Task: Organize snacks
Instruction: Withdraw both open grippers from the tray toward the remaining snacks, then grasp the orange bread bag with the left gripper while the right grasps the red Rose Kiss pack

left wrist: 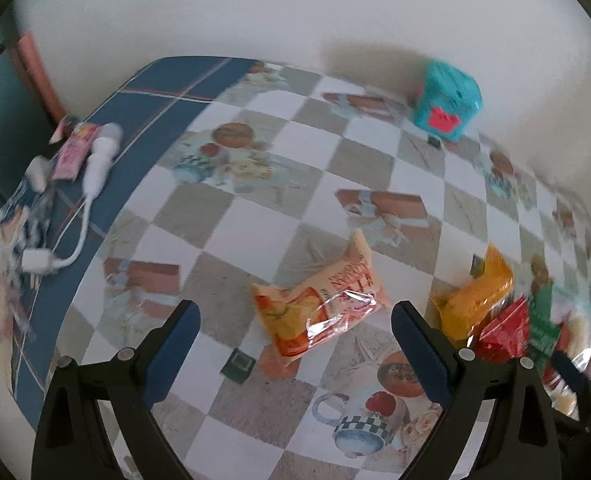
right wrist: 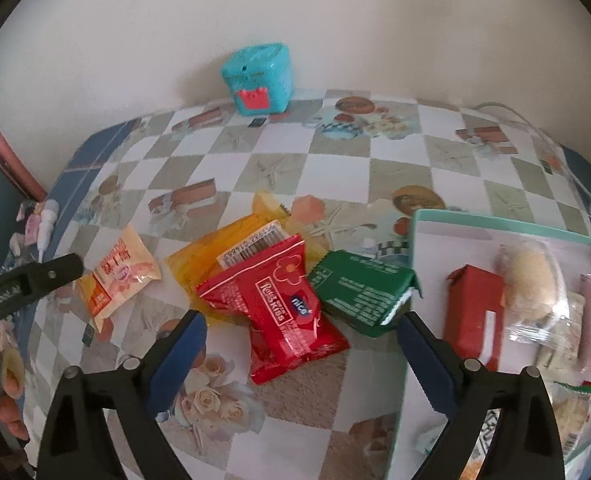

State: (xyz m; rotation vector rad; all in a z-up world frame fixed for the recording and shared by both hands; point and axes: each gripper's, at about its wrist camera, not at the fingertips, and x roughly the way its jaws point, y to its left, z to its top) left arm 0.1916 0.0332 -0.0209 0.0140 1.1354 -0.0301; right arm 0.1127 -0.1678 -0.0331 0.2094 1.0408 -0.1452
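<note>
An orange-and-cream snack packet [left wrist: 319,304] [right wrist: 117,280] lies on the checked tablecloth just beyond my left gripper [left wrist: 295,322], whose jaws stand open and empty on either side of it. My right gripper [right wrist: 301,336] is open above a red snack pouch [right wrist: 287,312], with nothing pressed between the pads. A yellow packet [right wrist: 219,260] [left wrist: 475,296] lies under the red pouch, and a green box [right wrist: 361,290] rests to its right. The left gripper [right wrist: 27,280] also shows at the left edge of the right wrist view, held by a hand [right wrist: 9,376].
A mint-rimmed tray [right wrist: 419,236] at the right holds a red carton [right wrist: 473,312], a wrapped bun [right wrist: 533,280] and other wrapped snacks. A teal box [right wrist: 261,78] [left wrist: 447,100] stands by the wall. White cables and a charger [left wrist: 95,168] lie at the table's left edge.
</note>
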